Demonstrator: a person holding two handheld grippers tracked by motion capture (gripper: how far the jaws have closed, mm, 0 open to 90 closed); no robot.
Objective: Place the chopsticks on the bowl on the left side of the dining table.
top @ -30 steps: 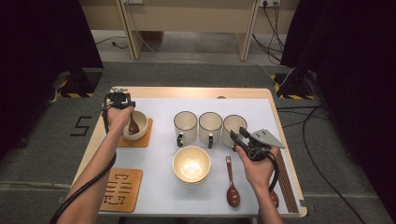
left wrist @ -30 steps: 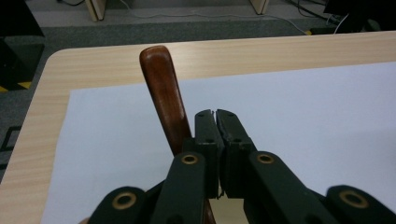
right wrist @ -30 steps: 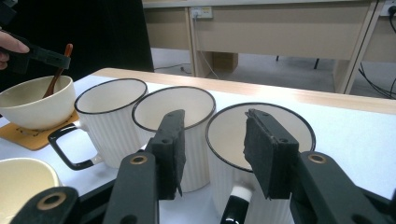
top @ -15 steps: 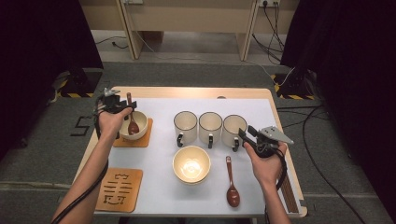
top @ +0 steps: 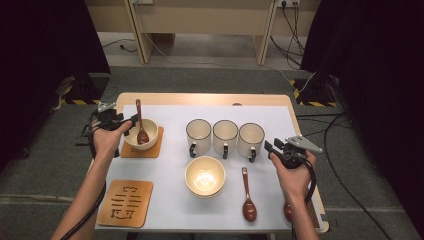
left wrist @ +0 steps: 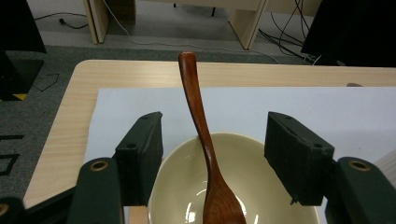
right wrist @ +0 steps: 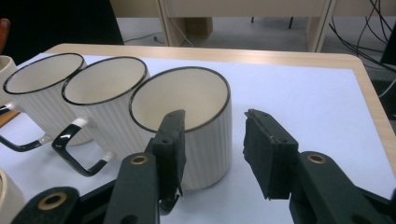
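Note:
A brown wooden spoon point(top: 140, 126) leans in a cream bowl point(top: 150, 131) on an orange coaster point(top: 156, 149) at the table's left. My left gripper point(top: 121, 123) is just left of the bowl. Its jaws have just been opening, and in the left gripper view the spoon's handle point(left wrist: 198, 116) rises free between the open left gripper point(left wrist: 215, 122) pads, over the bowl point(left wrist: 261, 186). My right gripper point(top: 272, 146) is open, a little right of the rightmost of three white ribbed mugs point(top: 250, 137). In the right gripper view, that mug point(right wrist: 205, 140) is just ahead of the right gripper point(right wrist: 215, 116).
A second cream bowl point(top: 205, 175) sits front centre, with a loose wooden spoon point(top: 247, 197) to its right and another spoon point(top: 287, 211) by my right forearm. A slotted wooden coaster point(top: 125, 202) lies front left. The other two mugs point(top: 199, 135) point(top: 225, 136) stand mid-table.
The left jaws opened and let go of the spoon, which now leans in the bowl; the left hand drew back to the left. The right hand drifted a little to the right.

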